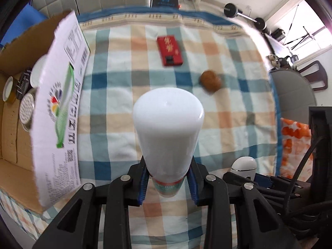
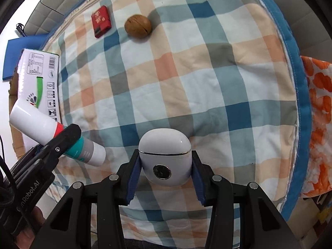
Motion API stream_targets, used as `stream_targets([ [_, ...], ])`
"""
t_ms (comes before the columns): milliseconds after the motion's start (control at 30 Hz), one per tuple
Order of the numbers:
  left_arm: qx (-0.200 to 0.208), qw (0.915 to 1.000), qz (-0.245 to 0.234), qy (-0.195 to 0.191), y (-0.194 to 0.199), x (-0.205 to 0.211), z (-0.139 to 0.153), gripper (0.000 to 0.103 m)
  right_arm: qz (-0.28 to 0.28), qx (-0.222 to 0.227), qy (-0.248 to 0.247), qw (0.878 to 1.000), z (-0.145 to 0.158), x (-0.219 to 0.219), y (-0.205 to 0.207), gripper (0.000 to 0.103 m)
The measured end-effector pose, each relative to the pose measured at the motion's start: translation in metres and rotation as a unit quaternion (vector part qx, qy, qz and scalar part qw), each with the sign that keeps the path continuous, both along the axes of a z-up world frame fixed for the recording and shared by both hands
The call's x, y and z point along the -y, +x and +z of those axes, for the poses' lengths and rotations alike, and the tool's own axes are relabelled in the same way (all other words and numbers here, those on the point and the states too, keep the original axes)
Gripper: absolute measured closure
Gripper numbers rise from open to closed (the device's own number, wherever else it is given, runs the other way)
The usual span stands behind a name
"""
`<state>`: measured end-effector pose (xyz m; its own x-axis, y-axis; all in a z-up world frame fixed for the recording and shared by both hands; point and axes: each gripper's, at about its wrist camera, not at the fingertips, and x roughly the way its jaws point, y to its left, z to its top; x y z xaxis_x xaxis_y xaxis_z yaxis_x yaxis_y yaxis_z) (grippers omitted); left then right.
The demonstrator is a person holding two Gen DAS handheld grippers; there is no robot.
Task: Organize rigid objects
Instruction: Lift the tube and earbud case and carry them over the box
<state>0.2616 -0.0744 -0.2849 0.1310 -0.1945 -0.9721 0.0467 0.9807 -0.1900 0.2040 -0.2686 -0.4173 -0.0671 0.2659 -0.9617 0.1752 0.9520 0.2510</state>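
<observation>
White tube [image 1: 168, 128], red-teal band, clamped in left claw [image 1: 168, 183]; right claw [image 2: 166, 174] clamps glossy white case [image 2: 165, 157].

- A checked cloth [image 2: 186, 78] in blue, peach and white covers the surface.
- A red packet [image 2: 101, 21] lies flat on it, a walnut [image 2: 138, 26] just beside.
- An open cardboard box [image 1: 60, 95] sits at the cloth's edge.

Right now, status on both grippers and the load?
Left gripper shut on white cylindrical bottle. Right gripper shut on white rounded case. Red flat box, brown walnut remain on cloth. Path clear.
</observation>
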Motion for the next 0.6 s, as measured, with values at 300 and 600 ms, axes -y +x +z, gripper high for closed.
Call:
stream_targets([
  [300, 0.065, 0.9971, 0.013, -0.036, 0.008, -0.021, 0.067, 0.073, 0.016, 0.051, 0.022, 0.998, 0.066, -0.012, 0.026, 0.056],
  [600, 0.138, 0.9886, 0.045, -0.039, -0.003, -0.101, 0.143, 0.073, 0.059, 0.12, 0.048, 0.99, 0.154, -0.073, 0.033, 0.055],
])
